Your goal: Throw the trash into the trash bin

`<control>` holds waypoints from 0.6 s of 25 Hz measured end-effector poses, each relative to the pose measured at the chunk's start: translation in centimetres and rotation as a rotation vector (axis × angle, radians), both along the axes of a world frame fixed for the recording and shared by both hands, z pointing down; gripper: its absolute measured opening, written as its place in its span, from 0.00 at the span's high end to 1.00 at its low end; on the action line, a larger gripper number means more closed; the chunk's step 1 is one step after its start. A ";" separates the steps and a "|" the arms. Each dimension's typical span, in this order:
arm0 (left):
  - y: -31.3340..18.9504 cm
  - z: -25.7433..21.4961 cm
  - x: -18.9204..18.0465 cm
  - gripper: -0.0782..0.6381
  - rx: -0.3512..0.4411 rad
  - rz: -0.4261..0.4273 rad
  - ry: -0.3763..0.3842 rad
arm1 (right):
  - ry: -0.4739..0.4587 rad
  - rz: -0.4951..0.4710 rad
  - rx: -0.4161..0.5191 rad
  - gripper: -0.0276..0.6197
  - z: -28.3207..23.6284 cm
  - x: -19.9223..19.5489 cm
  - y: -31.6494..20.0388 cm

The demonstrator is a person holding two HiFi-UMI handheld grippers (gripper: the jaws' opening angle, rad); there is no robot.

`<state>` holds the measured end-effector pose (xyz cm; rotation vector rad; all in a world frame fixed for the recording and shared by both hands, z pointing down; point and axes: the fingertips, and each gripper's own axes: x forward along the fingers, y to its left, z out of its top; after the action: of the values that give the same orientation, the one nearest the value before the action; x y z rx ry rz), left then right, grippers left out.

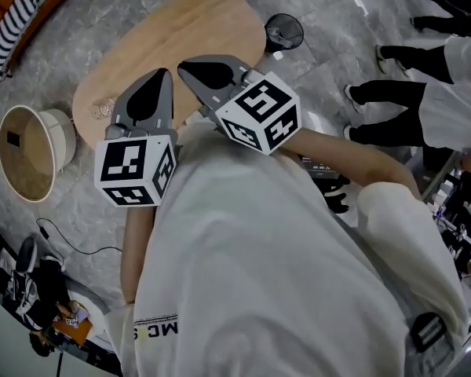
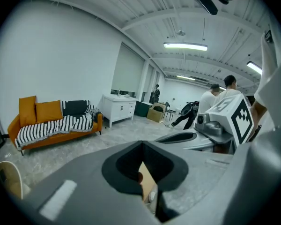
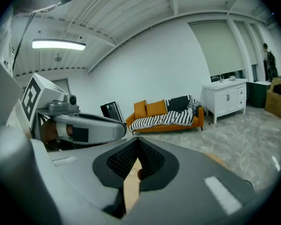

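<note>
Head view: left gripper (image 1: 158, 78) and right gripper (image 1: 190, 71) hover with fingers together, empty, over the wooden bench (image 1: 196, 30). Small clear trash (image 1: 102, 108) sits at its edge, near the floor-standing trash bin (image 1: 60, 132).

Dark print ran upside down along the hem of the white shirt (image 1: 243, 273): "MC" was legible, and the characters after it were lost in a fold. The left cube (image 1: 135, 170) and right cube (image 1: 261, 112) carried only black-and-white square markers.
</note>
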<state>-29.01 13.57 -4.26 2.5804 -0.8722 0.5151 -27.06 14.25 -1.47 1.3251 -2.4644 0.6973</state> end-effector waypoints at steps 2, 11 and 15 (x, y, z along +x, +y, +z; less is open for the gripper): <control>0.7 0.2 0.3 0.89 -0.021 0.010 0.005 | -0.002 -0.008 -0.005 0.92 0.0 0.0 0.7; 1.6 0.5 0.2 0.89 -0.059 -0.009 0.029 | -0.014 -0.024 -0.020 0.92 0.2 -0.2 2.3; 2.1 0.6 0.7 0.89 -0.057 0.012 0.022 | -0.020 -0.015 -0.037 0.92 0.5 0.1 2.8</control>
<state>-28.28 15.67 -3.70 2.5366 -0.8229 0.5070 -27.01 17.07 -0.97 1.2916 -2.4617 0.7528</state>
